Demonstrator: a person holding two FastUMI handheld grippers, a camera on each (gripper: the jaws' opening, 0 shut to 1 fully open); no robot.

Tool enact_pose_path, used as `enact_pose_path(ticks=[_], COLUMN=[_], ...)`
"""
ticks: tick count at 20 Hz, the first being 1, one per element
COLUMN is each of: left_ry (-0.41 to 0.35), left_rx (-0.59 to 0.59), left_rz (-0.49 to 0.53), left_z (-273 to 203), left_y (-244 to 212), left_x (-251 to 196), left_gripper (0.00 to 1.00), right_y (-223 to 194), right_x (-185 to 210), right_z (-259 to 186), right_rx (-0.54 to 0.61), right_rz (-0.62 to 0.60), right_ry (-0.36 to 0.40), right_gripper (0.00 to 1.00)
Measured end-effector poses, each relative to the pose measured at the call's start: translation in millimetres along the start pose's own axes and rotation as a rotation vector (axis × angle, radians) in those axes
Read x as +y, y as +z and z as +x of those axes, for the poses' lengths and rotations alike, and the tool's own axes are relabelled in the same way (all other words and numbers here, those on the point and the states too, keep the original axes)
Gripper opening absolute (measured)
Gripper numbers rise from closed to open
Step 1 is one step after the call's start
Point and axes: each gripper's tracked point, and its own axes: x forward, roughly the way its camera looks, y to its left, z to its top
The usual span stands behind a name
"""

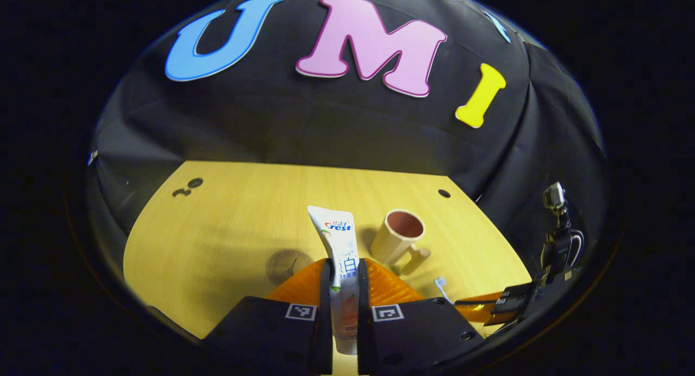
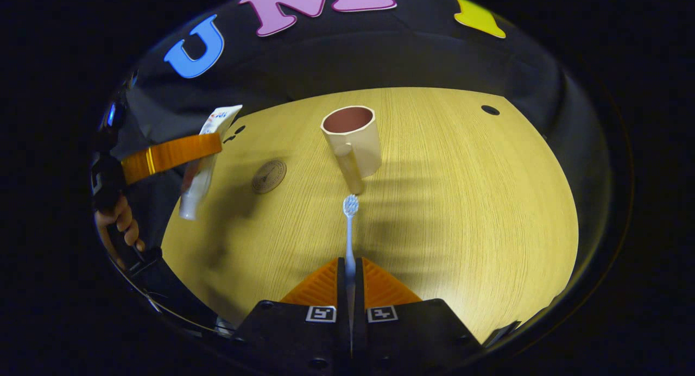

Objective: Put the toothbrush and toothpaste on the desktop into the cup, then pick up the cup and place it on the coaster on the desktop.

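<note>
Left tool clamps toothpaste, right tool clamps toothbrush, both above desk near cup.

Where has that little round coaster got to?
The coaster lies flat on the wooden desktop, to the left of the cup in the right gripper view, with a gap between them. In the left gripper view it sits behind the held toothpaste.

Your white tube, printed with red and blue lettering, sits between orange ribbed fingers on black bodies carrying black-and-white square markers. Your pale blue brush shows white bristles. The cup is cream outside, reddish-brown inside. The desk is yellow wood grain; the coaster is brownish.
</note>
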Motion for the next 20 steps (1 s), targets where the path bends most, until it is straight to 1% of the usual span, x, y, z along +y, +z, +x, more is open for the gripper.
enact_pose_path(ticks=[7,11,13,15,18,20], left_ry=[-0.079,-0.11,-0.123,-0.133,-0.17,-0.178], left_rx=[-0.142,-0.224,-0.264,-0.282,-0.295,-0.301], left_rz=[0.049,0.058,0.059,0.052,-0.007,-0.03], left_z=[54.4,84.0,101.0,117.9,142.1,151.0], left_y=[68.1,100.9,112.8,114.9,106.6,98.5], left_x=[-62.5,-79.3,-81.7,-82.6,-87.7,-87.5], left_gripper=[0.23,0.23,0.23,0.23,0.23,0.23], right_y=[10.9,23.2,26.3,29.1,31.8,32.4], right_x=[-36.5,-52.3,-60.4,-65.5,-69.9,-76.0], right_z=[-16.3,-26.6,-29.9,-31.9,-31.7,-26.9], right_rx=[0.005,-0.017,-0.023,-0.025,-0.036,-0.043], right_rz=[0.052,0.082,0.077,0.081,0.109,0.108], right_ry=[0.034,0.055,0.053,0.056,0.059,0.048], right_gripper=[0.06,0.06,0.06,0.06,0.06,0.06])
